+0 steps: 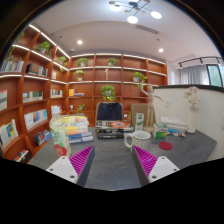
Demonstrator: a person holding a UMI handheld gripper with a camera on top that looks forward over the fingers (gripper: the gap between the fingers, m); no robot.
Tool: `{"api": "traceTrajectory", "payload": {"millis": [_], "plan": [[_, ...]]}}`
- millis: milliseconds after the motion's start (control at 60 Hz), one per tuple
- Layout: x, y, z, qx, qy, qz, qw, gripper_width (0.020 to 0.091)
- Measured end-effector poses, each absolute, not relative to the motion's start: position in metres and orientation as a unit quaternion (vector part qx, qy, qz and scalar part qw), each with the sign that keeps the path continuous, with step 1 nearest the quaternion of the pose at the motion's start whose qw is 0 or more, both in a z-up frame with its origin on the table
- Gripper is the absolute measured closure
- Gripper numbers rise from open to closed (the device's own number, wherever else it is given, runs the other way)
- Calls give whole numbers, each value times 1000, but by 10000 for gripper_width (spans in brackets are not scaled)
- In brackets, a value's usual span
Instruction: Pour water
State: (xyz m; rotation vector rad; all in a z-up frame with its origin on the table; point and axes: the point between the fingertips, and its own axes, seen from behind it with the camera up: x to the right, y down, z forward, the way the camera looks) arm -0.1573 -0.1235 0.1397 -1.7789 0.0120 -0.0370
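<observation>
- Gripper (112, 160): two fingers at the bottom of the frame, spread wide apart, nothing between them; magenta ribbed pads (82, 159) on their inner faces.
- Pitcher (68, 133): clear plastic, tall, upright, left of centre; stands beyond and just left of the left finger. Long axis vertical. Judged the vessel to pour from.
- Mug (138, 139): pale, rounded, upright, right of centre; just beyond the right finger. Judged the receiver.
- Table (112, 170): grey, matte, flat, filling the lower middle.
- Red object (165, 145): small, flat, right of the mug; identity unclear.
- Bookshelves (30, 95): wooden, lit, upper left, well beyond.
</observation>
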Motion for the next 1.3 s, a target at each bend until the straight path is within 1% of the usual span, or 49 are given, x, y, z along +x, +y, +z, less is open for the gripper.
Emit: {"api": "traceTrajectory", "payload": {"millis": [100, 117, 167, 250, 283, 383, 533, 700, 733, 767, 817, 833, 867, 933, 1000, 1017, 1067, 1083, 1183, 1300], "plan": [[-191, -122, 129, -783, -31, 18, 621, 352], [-191, -126, 136, -782, -36, 25, 621, 350], [-233, -108, 114, -779, -52, 54, 623, 342], [-306, -96, 99, -775, -69, 87, 622, 344], [-336, -95, 100, -773, -72, 92, 624, 343], [-365, -76, 107, -763, -75, 109, 633, 343], [-375, -38, 120, -749, -54, 109, 651, 346], [-392, -1, 120, -746, -59, 121, 653, 351], [-396, 4, 117, -747, -62, 122, 651, 373], [-397, 10, 115, -747, -64, 118, 651, 416], [-391, 19, 109, -753, -61, 96, 648, 552], [-390, 20, 108, -755, -64, 88, 647, 618], [-391, 20, 109, -753, -75, 82, 649, 626], [-391, 20, 108, -754, -71, 83, 648, 675], [-389, 22, 108, -752, -59, 94, 650, 706], [-388, 22, 108, -752, -56, 97, 649, 726], [-385, 23, 110, -754, -50, 104, 647, 727], [-383, 22, 110, -754, -46, 106, 647, 742], [-375, 24, 108, -756, -23, 130, 641, 744], [-347, 28, 114, -763, 53, 175, 620, 745]]}}
